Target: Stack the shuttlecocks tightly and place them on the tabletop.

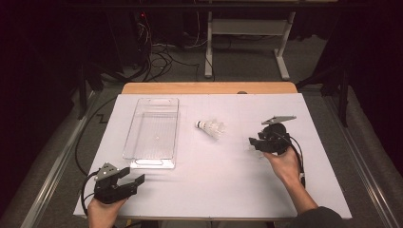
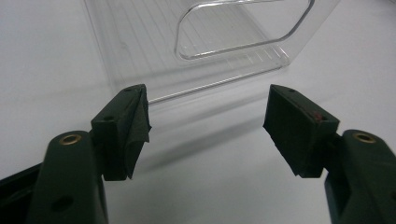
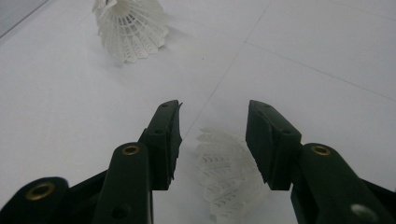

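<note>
1. Idling at the near left corner of the table [image 1: 199, 190], the left gripper [image 1: 129, 177] is standing released, jaws wide, facing the near end of the clear bin [image 1: 153, 134].
2. Lying mid-table, well apart from the bin, a first shuttlecock [image 1: 210, 127] is waiting untouched.
3. Straddling a second shuttlecock [image 3: 223, 179], the right gripper [image 3: 214, 140] is half-parted; I cannot tell if its pads are pressing.
4. Advising: centre the skirt between the jaws and close gently, since the feathers are likely crushing easily.
</note>
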